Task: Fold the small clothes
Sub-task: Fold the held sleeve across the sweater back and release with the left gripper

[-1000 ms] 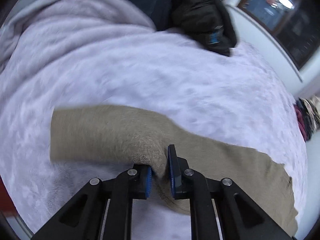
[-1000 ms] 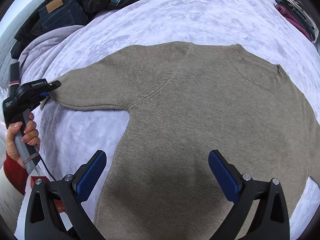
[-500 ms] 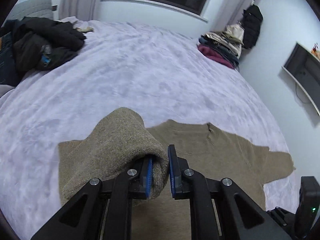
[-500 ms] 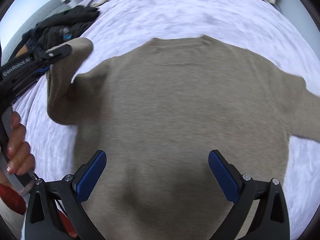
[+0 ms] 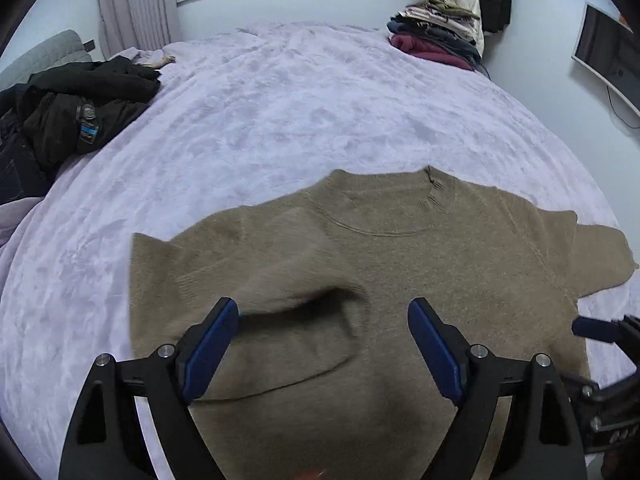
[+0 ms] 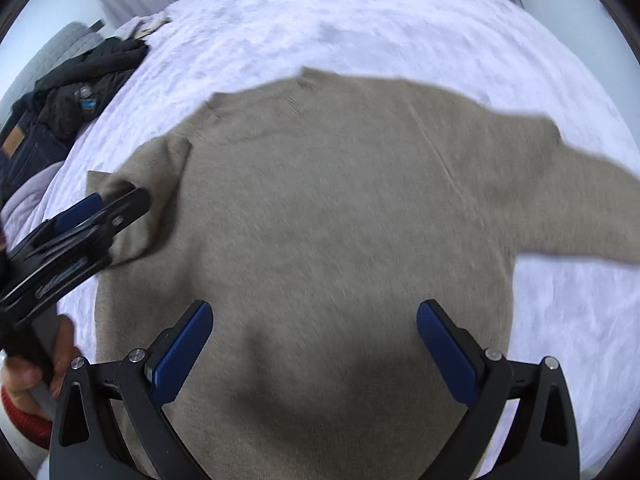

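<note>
A tan knit sweater (image 5: pixel 440 260) lies flat on the lavender bedspread (image 5: pixel 300 100), neck pointing away. Its left sleeve (image 5: pixel 280 264) is folded inward over the chest and shows blurred. My left gripper (image 5: pixel 322 312) hovers just above that sleeve; its jaws are opening, wide apart, with the pads off the cloth. In the right wrist view the left gripper (image 6: pixel 104 204) sits at the sweater's left shoulder. My right gripper (image 6: pixel 315 312) stands open over the sweater's (image 6: pixel 340 208) lower body, holding nothing. The other sleeve (image 6: pixel 580 216) lies spread out to the right.
A black jacket pile (image 5: pixel 80 108) and jeans (image 6: pixel 24 148) lie at the bed's left side. A stack of folded clothes (image 5: pixel 440 40) rests at the far right corner. A screen (image 5: pixel 608 52) hangs on the right wall. A person's hand (image 6: pixel 36 364) holds the left gripper.
The left gripper, shut on the sleeve cuff, carried it from the left across onto the sweater's body, then opened and let it go. The right gripper drifted rightward over the sweater, staying open.
</note>
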